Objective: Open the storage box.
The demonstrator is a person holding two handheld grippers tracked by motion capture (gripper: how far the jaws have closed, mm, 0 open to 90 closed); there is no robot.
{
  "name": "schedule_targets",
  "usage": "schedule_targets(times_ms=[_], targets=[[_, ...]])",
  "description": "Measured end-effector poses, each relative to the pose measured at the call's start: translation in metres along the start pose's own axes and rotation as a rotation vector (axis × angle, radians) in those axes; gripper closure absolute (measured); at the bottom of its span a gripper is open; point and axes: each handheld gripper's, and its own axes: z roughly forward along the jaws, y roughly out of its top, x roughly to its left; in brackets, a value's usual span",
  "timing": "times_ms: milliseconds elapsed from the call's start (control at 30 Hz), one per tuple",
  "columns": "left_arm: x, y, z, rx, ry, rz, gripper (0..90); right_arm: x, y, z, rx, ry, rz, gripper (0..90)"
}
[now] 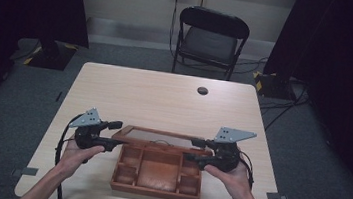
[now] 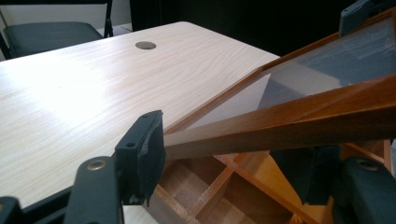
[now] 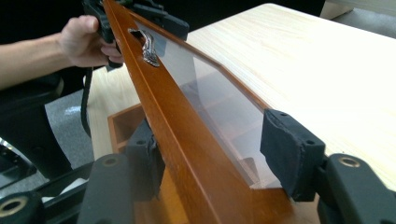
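Observation:
A brown wooden box (image 1: 155, 189) with several compartments sits at the table's near edge. Its glass-paned lid (image 1: 158, 132) is raised. My left gripper (image 1: 116, 134) straddles the lid's left end; in the left gripper view the lid's wooden frame (image 2: 289, 126) runs between the jaws, its corner against the left pad (image 2: 140, 149). My right gripper (image 1: 194, 150) straddles the right end. In the right gripper view the lid (image 3: 187, 121) slants between the jaws, with a small metal handle (image 3: 148, 46) on its edge. One pad (image 3: 144, 161) touches the wood; the other (image 3: 289, 154) stands beside the glass.
The pale wooden table (image 1: 164, 98) stretches beyond the box, with a round cable hole (image 1: 202, 90) near its far edge. A black folding chair (image 1: 211, 38) stands behind the table. Dark curtains hang on both sides, and cables lie on the grey floor.

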Motion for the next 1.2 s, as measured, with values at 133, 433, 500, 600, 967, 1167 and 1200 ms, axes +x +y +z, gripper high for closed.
schedule_targets(times_ms=[133, 433, 500, 600, 967, 1167, 1200], targets=[[0.001, 0.002, 0.003, -0.011, -0.004, -0.007, 37.1, -0.003, 0.002, -0.002, -0.012, -0.017, 0.004, 43.3], [0.003, 0.008, 0.008, -0.014, -0.013, -0.006, 37.3, -0.012, 0.003, -0.007, -0.043, -0.043, 0.027, 43.8], [0.004, 0.009, 0.010, -0.019, -0.012, -0.006, 37.2, -0.014, 0.003, -0.007, -0.051, -0.052, 0.034, 43.7], [0.005, 0.010, 0.012, -0.025, -0.012, -0.010, 38.4, -0.017, 0.003, -0.008, -0.065, -0.063, 0.050, 44.3], [0.008, 0.013, 0.015, -0.026, -0.014, -0.007, 43.5, -0.024, 0.006, -0.003, -0.070, -0.081, 0.051, 46.5], [0.012, 0.016, 0.018, -0.024, -0.017, -0.008, 44.6, -0.028, 0.008, -0.002, -0.091, -0.091, 0.057, 46.3], [0.012, 0.017, 0.018, -0.024, -0.016, -0.014, 44.6, -0.029, 0.008, -0.002, -0.093, -0.092, 0.057, 46.4]])
